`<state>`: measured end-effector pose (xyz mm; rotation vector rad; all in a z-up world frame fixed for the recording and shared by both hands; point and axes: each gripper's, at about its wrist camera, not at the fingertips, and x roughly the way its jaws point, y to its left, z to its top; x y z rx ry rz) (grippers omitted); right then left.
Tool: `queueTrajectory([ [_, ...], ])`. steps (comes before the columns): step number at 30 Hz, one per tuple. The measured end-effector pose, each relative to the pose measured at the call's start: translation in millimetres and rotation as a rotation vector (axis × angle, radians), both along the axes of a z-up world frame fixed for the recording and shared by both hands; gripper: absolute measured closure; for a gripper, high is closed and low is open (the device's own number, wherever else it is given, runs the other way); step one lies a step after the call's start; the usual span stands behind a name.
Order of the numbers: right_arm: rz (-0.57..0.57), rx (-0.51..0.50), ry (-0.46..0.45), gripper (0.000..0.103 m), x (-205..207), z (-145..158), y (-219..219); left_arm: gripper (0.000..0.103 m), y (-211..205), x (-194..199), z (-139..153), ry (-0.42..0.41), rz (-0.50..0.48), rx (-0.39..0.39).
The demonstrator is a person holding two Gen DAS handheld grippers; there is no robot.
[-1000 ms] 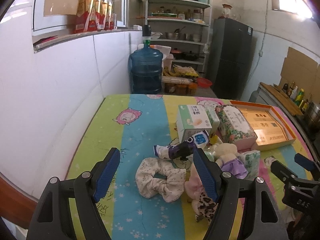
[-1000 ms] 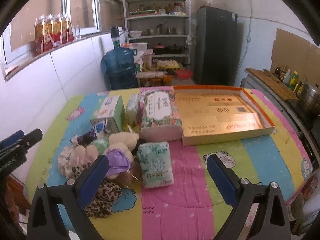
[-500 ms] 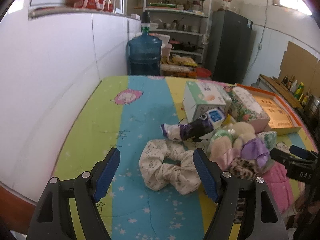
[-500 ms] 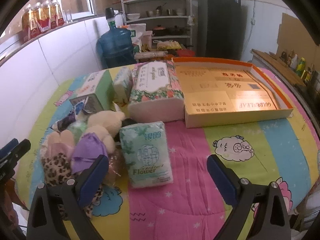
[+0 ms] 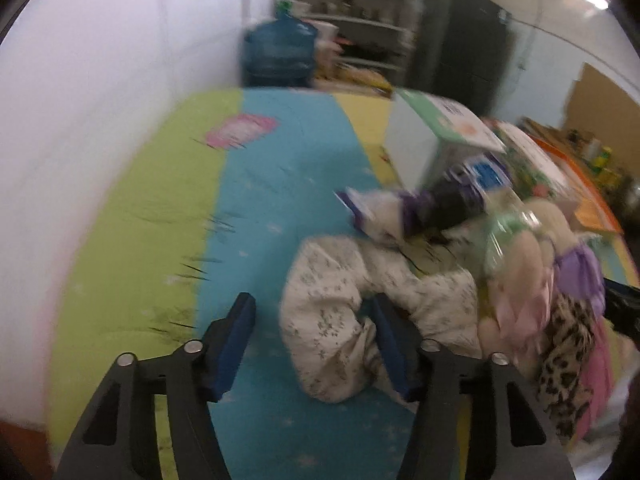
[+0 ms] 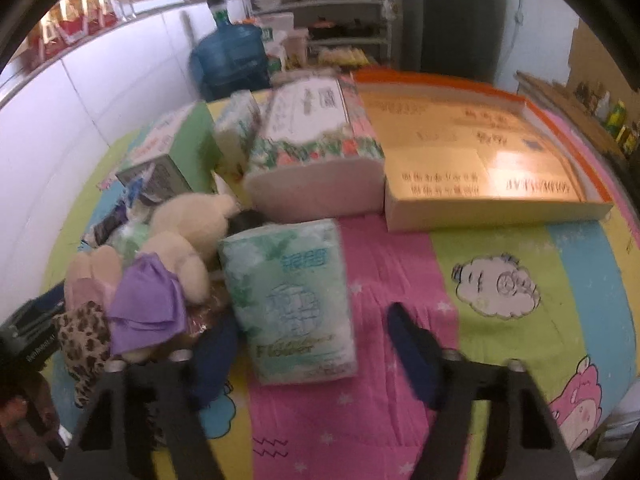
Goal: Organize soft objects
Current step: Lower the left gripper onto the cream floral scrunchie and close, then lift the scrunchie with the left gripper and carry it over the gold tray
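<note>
Seen only from the left wrist: a cream floral scrunchie [image 5: 352, 320] lying flat on the blue stripe of the striped tablecloth [image 5: 160, 208], at the near-left edge of the soft-toy pile [image 5: 536, 264]. Left gripper [image 5: 316, 344] spread wide around the scrunchie's near loop, right finger [image 5: 390, 344] touching or tucked into the fabric, left finger clear of it on the cloth; nothing clamped. Behind the scrunchie, a purple-and-white tube [image 5: 400, 212], blurred by motion, long axis running left to right.

Seen only from the right wrist: a green tissue pack [image 6: 292, 304] flat on the pink stripe, just right of the toy pile [image 6: 160, 264], long axis running away from the camera, its printed end nearest. Right gripper [image 6: 312, 356] wide, straddling the pack's near end, not closed on it. Beyond the pack, a floral tissue brick [image 6: 316, 156] beside an open orange box [image 6: 480, 148].

Leopard-print fabric [image 6: 84, 340] partly hidden under the purple cloth; contact of the right gripper's fingers with the pack hard to judge.
</note>
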<state>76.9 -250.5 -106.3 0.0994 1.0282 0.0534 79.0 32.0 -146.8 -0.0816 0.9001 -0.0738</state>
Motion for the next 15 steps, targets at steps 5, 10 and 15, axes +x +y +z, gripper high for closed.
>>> queueTrajectory([
  [5,-0.004,0.043,0.011,0.053,4,-3,-6,0.078,-1,2,-3,-0.016,0.001,0.002],
  [10,0.002,0.058,-0.007,0.053,-4,2,-7,0.095,-2,2,1,-0.015,-0.012,-0.039],
  [15,-0.012,0.069,-0.044,0.053,-17,16,-16,0.096,3,-15,24,-0.078,-0.015,-0.045],
])
